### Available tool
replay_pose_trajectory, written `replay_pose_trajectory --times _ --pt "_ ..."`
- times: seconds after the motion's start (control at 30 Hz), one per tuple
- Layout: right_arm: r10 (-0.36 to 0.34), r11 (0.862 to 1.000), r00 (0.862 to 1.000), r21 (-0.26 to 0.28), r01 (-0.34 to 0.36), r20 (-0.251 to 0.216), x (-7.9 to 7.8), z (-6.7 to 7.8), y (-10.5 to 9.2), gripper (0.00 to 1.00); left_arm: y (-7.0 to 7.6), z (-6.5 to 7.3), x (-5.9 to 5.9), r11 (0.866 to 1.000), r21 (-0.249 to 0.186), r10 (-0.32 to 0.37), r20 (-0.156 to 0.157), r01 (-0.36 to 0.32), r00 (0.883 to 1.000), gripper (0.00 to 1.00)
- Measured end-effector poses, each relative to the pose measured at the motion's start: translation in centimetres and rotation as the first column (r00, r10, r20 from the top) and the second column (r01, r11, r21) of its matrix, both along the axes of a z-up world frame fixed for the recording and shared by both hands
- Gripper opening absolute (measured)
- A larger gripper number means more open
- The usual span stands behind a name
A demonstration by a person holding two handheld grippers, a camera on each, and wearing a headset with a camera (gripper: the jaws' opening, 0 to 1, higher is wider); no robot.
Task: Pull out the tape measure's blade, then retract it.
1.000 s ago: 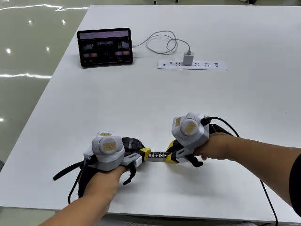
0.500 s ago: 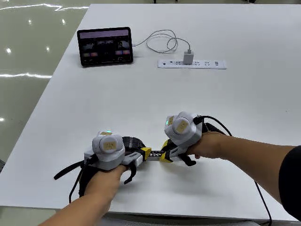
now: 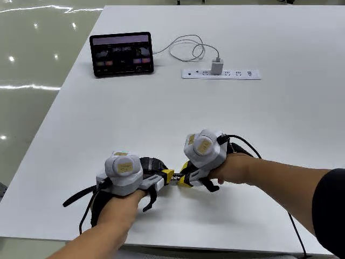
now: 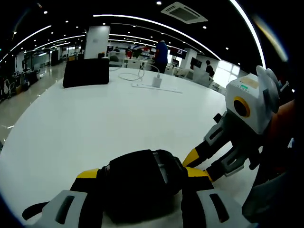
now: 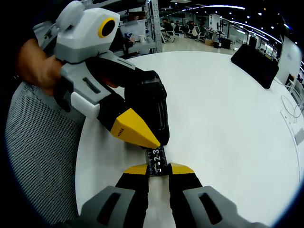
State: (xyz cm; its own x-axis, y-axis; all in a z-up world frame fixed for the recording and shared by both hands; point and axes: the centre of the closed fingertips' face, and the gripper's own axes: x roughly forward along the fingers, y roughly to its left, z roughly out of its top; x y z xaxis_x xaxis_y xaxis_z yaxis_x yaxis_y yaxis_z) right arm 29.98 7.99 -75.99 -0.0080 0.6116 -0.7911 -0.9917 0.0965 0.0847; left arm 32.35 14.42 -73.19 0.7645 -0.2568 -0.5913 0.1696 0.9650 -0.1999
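Little numbered blade (image 5: pixel 156 160) shows (black case (image 5: pixel 154 102)).

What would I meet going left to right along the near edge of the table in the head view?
The left tool, clamped on the black tape measure → a short stretch of blade → the right tool, pinching that blade.

Black tape measure (image 5: pixel 148 102) on white table (image 3: pixel 161 108) near its front edge, short numbered stretch of blade (image 5: pixel 156 161) drawn out
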Motion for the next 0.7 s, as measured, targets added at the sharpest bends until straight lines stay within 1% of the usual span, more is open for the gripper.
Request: replay_pose_trajectory --times 0.07,0.2,0.47,0.57,0.63,0.67,0.7 --pt "-0.012 1.0 1.0 0.01 0.012 -0.012 0.0 0.0 0.2 0.11 -0.1 0.0 0.0 1.0 0.001 -0.004 0.0 0.004 1.0 0.63" --pt "0.011 1.0 1.0 0.014 -0.011 0.002 -0.1 0.0 0.8 0.11 -0.2 0.0 -0.1 1.0 0.0 -0.007 0.001 0.007 1.0 0.63" --pt "0.038 0.999 0.999 0.005 -0.038 0.011 -0.1 -0.1 1.8 0.1 -0.1 0.0 0.0 1.0 -0.006 -0.006 -0.002 0.006 1.0 0.63" --pt "0.044 0.999 0.999 0.011 -0.044 0.005 0.0 -0.1 1.8 0.1 -0.2 0.0 0.0 1.0 -0.009 -0.003 -0.002 0.003 1.0 0.63" --pt "0.015 1.0 1.0 0.015 -0.015 -0.021 0.0 -0.1 2.1 0.1 -0.2 0.0 0.0 1.0 -0.009 -0.004 -0.002 0.004 1.0 0.63" --pt "0.013 1.0 1.0 0.02 -0.012 -0.024 0.1 -0.1 2.4 0.1 -0.2 0.0 0.0 1.0 -0.006 -0.005 -0.001 0.005 1.0 0.63" --pt "0.031 0.999 0.999 0.013 -0.031 -0.012 0.0 -0.1 2.4 0.1 -0.2 0.0 0.0 1.0 -0.002 -0.007 0.002 0.007 1.0 0.63"
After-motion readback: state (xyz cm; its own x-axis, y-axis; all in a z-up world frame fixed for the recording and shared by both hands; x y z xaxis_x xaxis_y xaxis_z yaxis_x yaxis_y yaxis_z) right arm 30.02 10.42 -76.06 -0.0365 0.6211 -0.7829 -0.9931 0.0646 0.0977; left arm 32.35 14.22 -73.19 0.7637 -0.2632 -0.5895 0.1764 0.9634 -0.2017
